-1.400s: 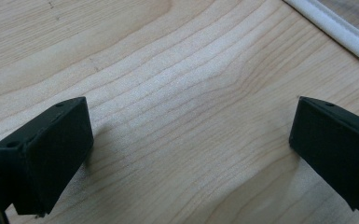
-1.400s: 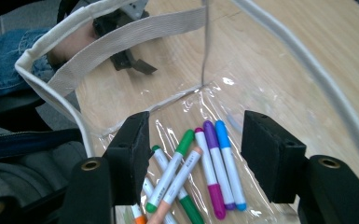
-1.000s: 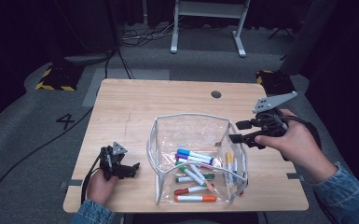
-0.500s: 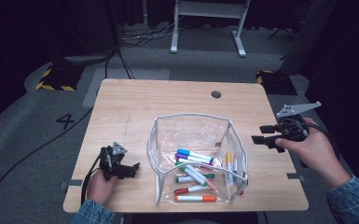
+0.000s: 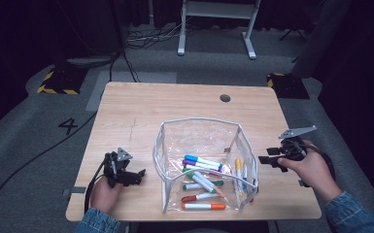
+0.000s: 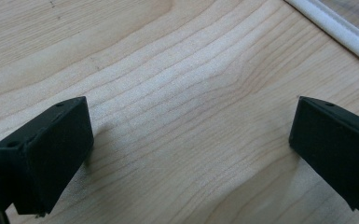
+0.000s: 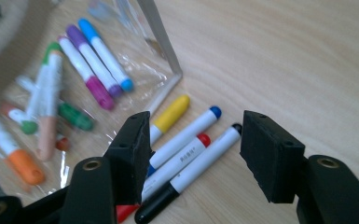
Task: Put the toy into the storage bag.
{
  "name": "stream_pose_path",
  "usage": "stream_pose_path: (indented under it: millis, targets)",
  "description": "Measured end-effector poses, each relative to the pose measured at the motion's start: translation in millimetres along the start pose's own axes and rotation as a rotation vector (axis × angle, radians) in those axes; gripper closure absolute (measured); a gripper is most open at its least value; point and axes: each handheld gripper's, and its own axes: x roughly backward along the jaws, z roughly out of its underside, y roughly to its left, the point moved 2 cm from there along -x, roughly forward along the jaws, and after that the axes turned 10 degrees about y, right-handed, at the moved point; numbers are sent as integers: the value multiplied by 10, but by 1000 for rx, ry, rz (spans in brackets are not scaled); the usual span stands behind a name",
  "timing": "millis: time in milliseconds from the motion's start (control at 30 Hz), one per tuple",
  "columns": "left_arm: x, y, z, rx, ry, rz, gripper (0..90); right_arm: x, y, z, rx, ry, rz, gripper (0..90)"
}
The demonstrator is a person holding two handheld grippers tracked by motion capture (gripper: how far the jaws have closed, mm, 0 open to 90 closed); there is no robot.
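Two grippers flank the clear pouch [image 5: 201,145] on the table [image 5: 141,111]. Left of the pouch, the left gripper [image 5: 135,177] rests with jaws spread, holding nothing. Markers [image 5: 201,177] lie inside the pouch. Right of it, the right gripper [image 5: 267,159] hangs with jaws apart, empty, above its edge.

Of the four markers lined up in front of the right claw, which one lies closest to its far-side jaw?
The black-capped white marker. It is the outermost of the row, on bare wood beside the red-capped marker, while the blue-capped and yellow-capped ones lie nearer the clear plastic pouch.
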Motion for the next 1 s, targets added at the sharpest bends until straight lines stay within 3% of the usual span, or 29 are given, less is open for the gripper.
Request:
stream_pose_path:
  millis: [100, 267, 500, 633, 833, 1000]
  targets:
    - [0, 1, -1, -2, -1, -1, 0, -208, -53, 110, -14, 35, 9, 437]
    - [0, 1, 0, -1, 0, 0, 0, -494, -108, 256, -51, 74, -25, 443]
    - [0, 0, 0, -1, -1, -2, 0, -680, -129, 323, -59, 102, -28, 461]
    - [-1, -1, 0, 1, -1, 1, 0, -714, -143, 348, -40, 132, 20, 504]
    - [0, 1, -1, -3, -1, 0, 0, -687, -201, 414, -76, 193, 117, 758]
    - [0, 1, 0, -2, -1, -1, 0, -660, -253, 438, -131, 196, 138, 767]
